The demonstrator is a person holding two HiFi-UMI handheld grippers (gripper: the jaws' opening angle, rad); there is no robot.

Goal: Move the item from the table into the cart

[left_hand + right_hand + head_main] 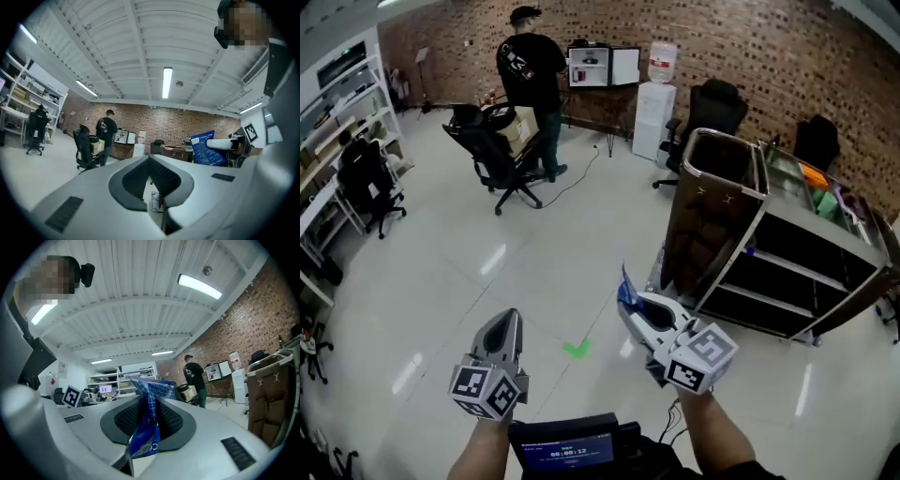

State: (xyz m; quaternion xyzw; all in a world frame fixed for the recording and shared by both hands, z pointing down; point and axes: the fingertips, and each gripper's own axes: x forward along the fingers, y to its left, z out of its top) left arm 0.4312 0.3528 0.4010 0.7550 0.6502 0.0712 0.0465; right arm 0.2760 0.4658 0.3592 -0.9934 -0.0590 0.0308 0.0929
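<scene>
At left, left gripper (507, 321) closed with nothing between the jaws, pointing level over the floor (441, 281); idle for the carry; at centre, right gripper (627, 302) clamped on a blue packet (624, 284), thin and crumpled, pinched low with the top standing free above the jaws; packet clear of any surface, over the floor; at right, cart (727, 139) near but apart from the packet, tall brown bin (717, 216) at the near end, open shelves (806, 272) beyond. Risks judged: slip of the slick film from so narrow a pinch under a fast swing; release short of the rim, dropping the packet to the floor; snag of the floppy top on the bin's frame; a light packet settling on a shelf edge rather than inside.
</scene>
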